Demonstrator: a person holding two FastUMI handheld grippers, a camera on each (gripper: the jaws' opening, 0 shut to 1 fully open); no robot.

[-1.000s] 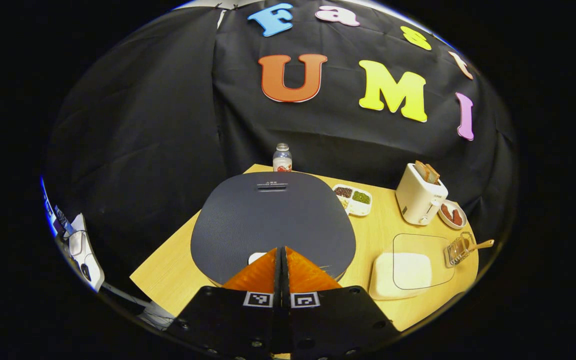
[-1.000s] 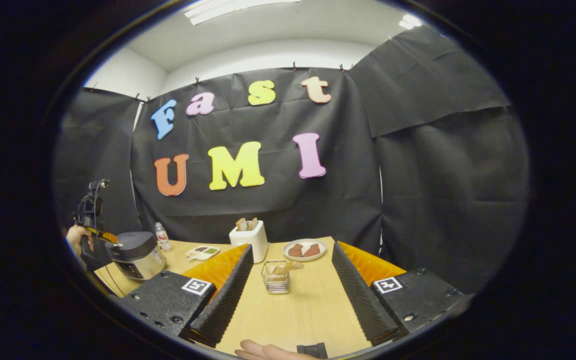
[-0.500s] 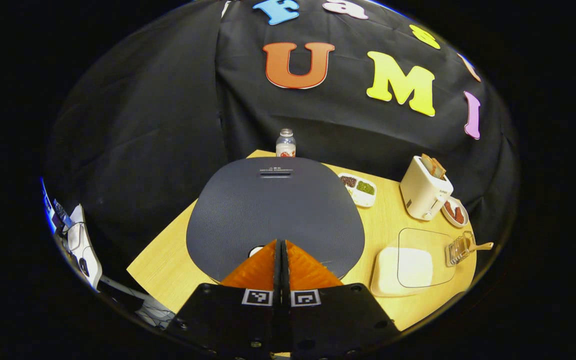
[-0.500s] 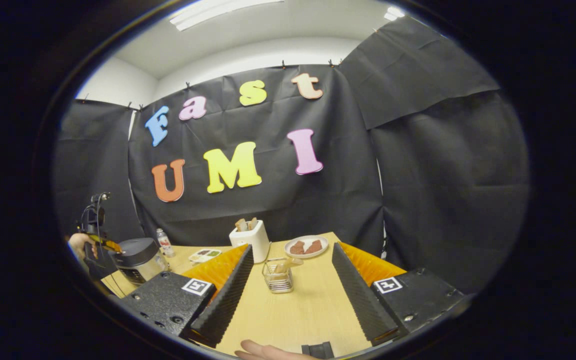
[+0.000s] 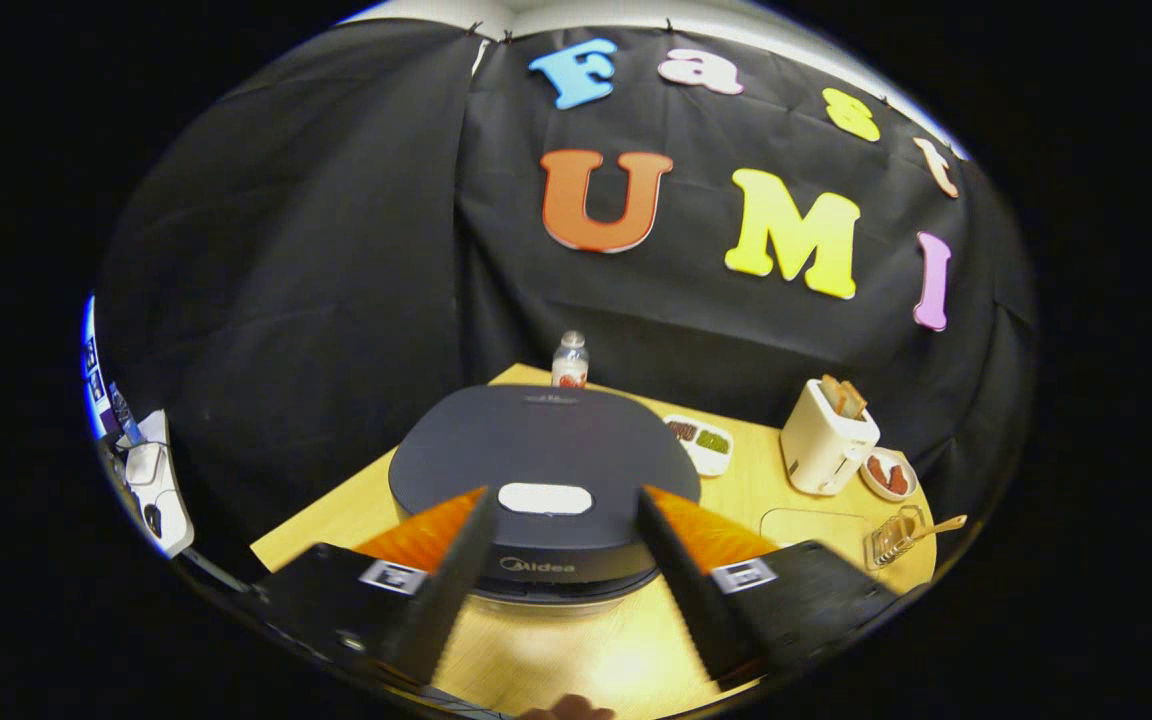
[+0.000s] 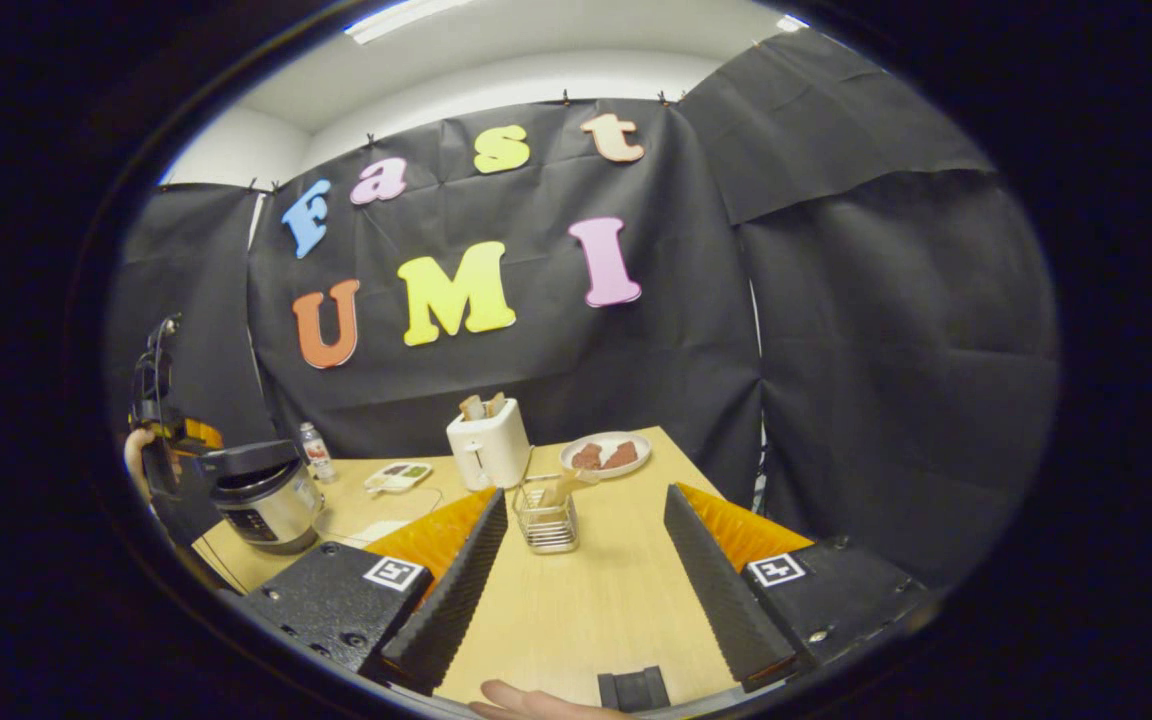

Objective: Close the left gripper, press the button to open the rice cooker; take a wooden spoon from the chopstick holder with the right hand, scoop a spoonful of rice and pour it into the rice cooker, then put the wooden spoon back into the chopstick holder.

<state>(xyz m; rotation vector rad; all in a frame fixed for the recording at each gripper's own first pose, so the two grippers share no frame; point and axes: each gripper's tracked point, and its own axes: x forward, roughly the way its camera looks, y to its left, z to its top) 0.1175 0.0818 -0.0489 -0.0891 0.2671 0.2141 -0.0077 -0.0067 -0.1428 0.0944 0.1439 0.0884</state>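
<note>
Black cloth walls surround my wooden tabletop (image 6: 596, 600) under a white ceiling. My left hand-held gripper (image 5: 556, 520) gapes empty before the rice cooker (image 5: 544, 470). My right hand-held gripper (image 6: 581, 545) gapes empty too.

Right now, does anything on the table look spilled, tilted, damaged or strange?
Nothing looks spilled or broken. One detail stands out: the dark round rice cooker has its lid down, yet the left tool is open, its fingers on both sides of the white oval button. The wooden spoon leans in the wire chopstick holder.
</note>
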